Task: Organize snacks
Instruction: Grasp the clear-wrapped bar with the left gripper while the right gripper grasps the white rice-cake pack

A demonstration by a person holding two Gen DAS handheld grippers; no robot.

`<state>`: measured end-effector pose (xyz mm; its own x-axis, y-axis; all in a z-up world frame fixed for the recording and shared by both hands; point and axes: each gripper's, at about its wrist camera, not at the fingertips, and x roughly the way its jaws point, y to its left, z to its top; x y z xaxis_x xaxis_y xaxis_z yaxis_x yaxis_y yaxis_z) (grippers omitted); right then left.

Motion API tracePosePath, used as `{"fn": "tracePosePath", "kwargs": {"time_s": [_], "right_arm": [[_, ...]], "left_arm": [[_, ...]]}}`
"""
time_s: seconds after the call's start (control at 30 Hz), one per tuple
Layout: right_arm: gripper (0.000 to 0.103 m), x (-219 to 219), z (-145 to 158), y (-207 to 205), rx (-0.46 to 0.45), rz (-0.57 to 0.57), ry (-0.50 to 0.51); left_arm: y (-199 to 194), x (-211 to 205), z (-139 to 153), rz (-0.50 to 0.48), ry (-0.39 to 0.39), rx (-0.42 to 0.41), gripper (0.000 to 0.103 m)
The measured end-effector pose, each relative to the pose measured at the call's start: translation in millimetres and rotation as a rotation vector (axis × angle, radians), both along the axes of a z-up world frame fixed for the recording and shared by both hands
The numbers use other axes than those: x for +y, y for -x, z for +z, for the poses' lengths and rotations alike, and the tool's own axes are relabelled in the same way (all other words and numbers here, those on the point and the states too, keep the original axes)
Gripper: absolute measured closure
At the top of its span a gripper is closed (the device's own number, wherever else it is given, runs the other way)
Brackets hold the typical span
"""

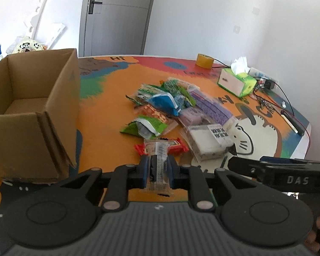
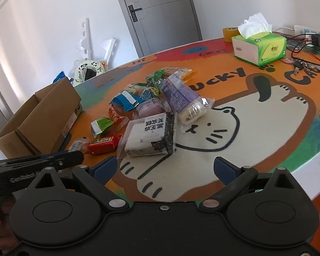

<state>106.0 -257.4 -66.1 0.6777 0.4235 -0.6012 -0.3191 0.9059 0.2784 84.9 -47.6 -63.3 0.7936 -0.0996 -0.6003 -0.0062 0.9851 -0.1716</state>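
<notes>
My left gripper (image 1: 157,166) is shut on a small clear-wrapped snack (image 1: 159,160), held just above the table in front of a red snack bar (image 1: 175,148). The same clear snack (image 2: 77,145) shows in the right wrist view beside the red bar (image 2: 103,145). A pile of snack packets (image 1: 172,102) lies mid-table, with a white cake pack (image 2: 149,137) nearest. An open cardboard box (image 1: 29,106) stands at the left. My right gripper (image 2: 166,168) is open and empty, low over the table in front of the white cake pack.
A green tissue box (image 2: 260,47), a yellow tape roll (image 2: 229,33), keys (image 2: 300,66) and cables lie at the far right. The colourful table mat (image 2: 256,128) covers the table. A grey door (image 1: 117,15) stands behind.
</notes>
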Motion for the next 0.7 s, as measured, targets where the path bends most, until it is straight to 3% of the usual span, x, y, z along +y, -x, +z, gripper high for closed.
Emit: {"fn": "tracePosePath", "kwargs": {"time_s": [0.33, 0.7], "right_arm": [[0.000, 21.2, -6.7, -15.8, -0.001, 0.009, 0.005], [0.004, 48.8, -9.5, -35.5, -0.039, 0.005, 0.061]], "left_arm": [[-3.1, 11.5, 7.2, 0.031, -0.003, -0.019, 0.085], [-7.1, 22.3, 8.6, 0.049, 0.010, -0.029, 0.085]]}}
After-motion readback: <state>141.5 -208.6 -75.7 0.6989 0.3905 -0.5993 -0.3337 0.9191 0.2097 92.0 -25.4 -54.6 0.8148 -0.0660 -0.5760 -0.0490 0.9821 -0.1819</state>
